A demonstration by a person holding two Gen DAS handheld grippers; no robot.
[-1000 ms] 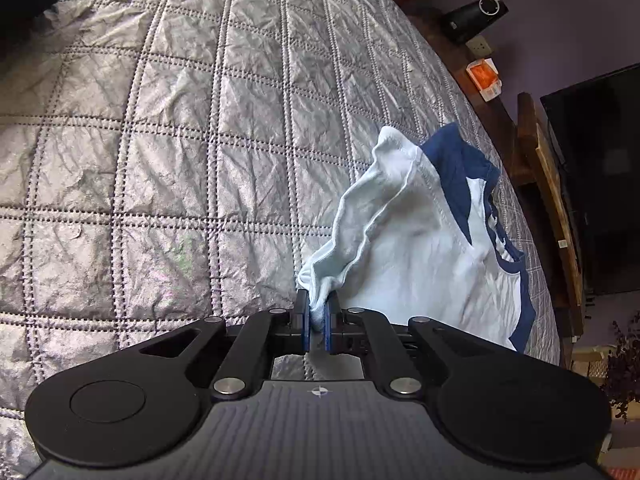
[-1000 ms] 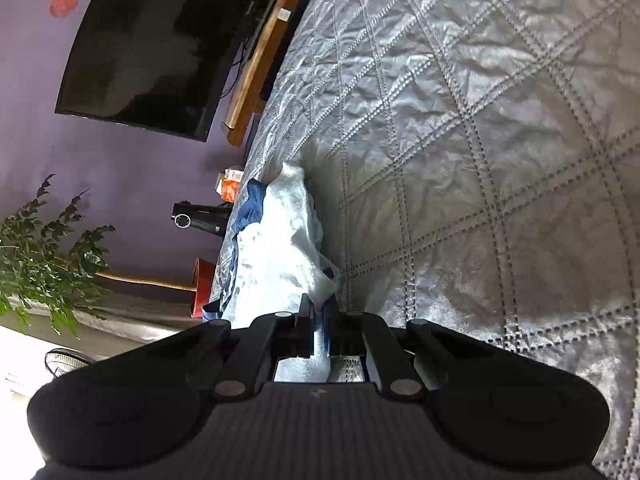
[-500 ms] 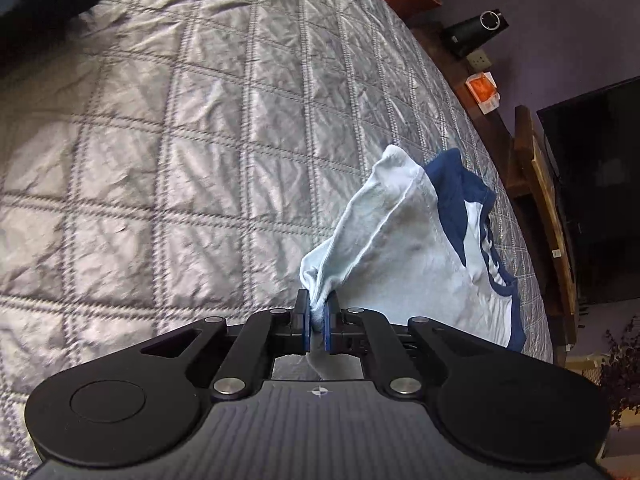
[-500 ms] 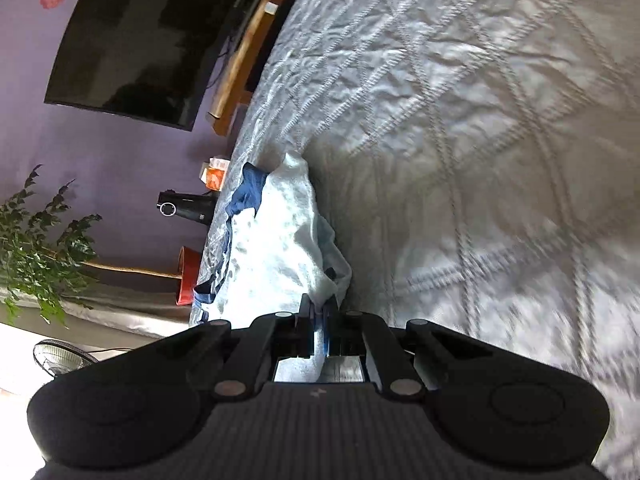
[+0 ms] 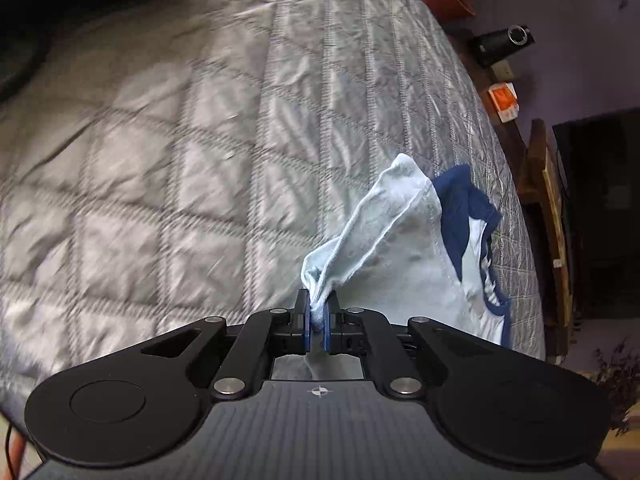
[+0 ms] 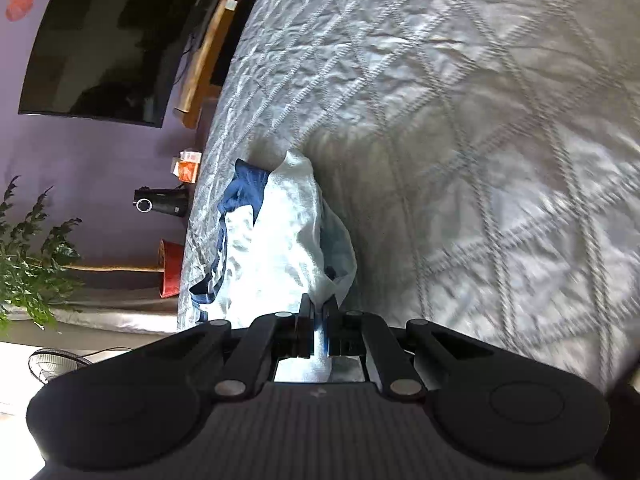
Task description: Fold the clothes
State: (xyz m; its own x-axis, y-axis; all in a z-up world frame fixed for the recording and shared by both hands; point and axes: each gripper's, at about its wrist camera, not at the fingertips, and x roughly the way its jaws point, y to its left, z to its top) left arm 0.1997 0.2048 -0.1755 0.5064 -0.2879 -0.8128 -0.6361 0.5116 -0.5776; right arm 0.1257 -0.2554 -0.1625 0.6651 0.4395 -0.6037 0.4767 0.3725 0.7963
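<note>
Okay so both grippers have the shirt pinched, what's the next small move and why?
Probably lift both a bit higher and spread them apart. The left gripper and right gripper each clamp a bunched edge of the shirt, whose far end lies crumpled on the quilt.

The shirt (image 5: 404, 256) is pale blue with dark navy trim at its openings. It lies crumpled near the edge of the bed, one bunched corner lifted off the cover and another (image 6: 296, 240) raised likewise.
</note>
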